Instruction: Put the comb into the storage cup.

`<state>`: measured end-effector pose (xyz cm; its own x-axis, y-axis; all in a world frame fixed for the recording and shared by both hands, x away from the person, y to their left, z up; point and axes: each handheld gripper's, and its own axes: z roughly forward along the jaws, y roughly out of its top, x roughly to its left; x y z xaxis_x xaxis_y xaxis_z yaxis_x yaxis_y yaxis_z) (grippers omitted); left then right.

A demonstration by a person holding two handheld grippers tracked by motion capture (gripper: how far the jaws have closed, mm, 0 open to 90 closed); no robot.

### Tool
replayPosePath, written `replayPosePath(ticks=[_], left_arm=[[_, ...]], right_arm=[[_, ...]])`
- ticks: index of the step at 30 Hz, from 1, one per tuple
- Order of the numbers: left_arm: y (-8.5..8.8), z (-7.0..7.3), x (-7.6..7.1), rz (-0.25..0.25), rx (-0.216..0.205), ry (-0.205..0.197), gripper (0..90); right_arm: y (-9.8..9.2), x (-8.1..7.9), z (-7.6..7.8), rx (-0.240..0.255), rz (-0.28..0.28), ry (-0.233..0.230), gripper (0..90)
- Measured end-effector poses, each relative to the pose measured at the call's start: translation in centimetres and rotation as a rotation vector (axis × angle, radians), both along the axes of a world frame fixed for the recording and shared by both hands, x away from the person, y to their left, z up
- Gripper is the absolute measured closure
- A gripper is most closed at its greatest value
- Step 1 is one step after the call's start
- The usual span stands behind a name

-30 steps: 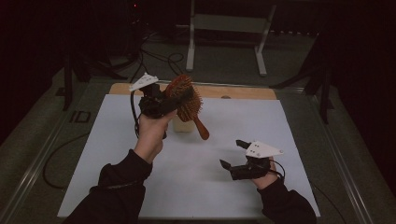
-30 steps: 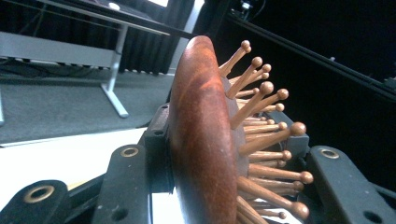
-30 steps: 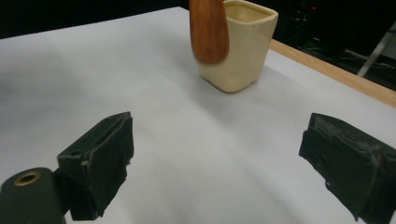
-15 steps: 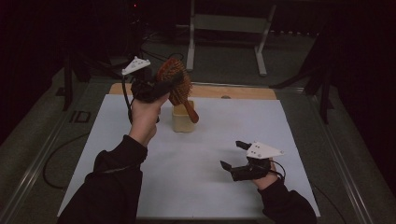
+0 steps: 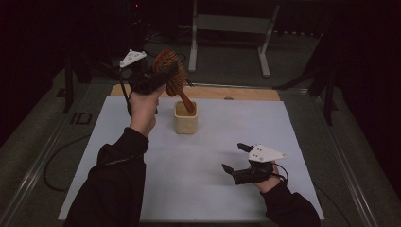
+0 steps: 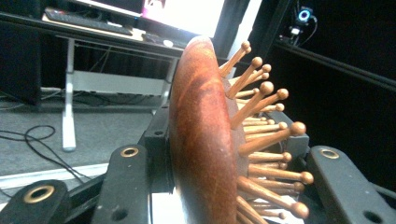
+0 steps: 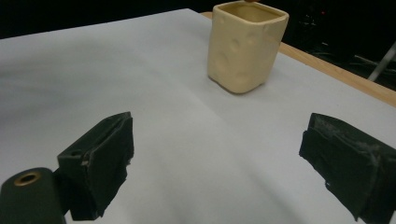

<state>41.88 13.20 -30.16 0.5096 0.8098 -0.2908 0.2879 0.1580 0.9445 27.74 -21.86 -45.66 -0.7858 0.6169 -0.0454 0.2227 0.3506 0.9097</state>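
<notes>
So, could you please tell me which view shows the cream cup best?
The right gripper view: the cream cup stands close and unobstructed, dimpled walls and open rim clear. In the high view the cup is small, and the hairbrush handle points into it.

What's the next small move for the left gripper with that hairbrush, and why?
Probably lower it straight down. The left gripper is clamped on the hairbrush head, and the handle tip sits at the mouth of the cream cup, so it likely isn't seated yet.
</notes>
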Motion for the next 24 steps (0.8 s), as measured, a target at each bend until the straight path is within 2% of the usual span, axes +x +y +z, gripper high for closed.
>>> replayPosePath(ticks=[5, 14, 24], left_arm=[[0.1, -0.8, 0.8, 0.018, 0.005, -0.008, 53.7], [-0.2, -2.7, 2.1, 0.027, -0.001, 0.032, 53.6], [-0.6, -4.3, 2.9, 0.028, -0.004, 0.051, 53.6]], right_arm=[[-0.1, 0.0, 0.0, 0.001, 0.002, -0.004, 9.0], [-0.1, -0.1, 0.0, 0.008, 0.001, -0.005, 9.0], [-0.2, -0.1, 0.0, 0.006, 0.005, -0.011, 9.0]])
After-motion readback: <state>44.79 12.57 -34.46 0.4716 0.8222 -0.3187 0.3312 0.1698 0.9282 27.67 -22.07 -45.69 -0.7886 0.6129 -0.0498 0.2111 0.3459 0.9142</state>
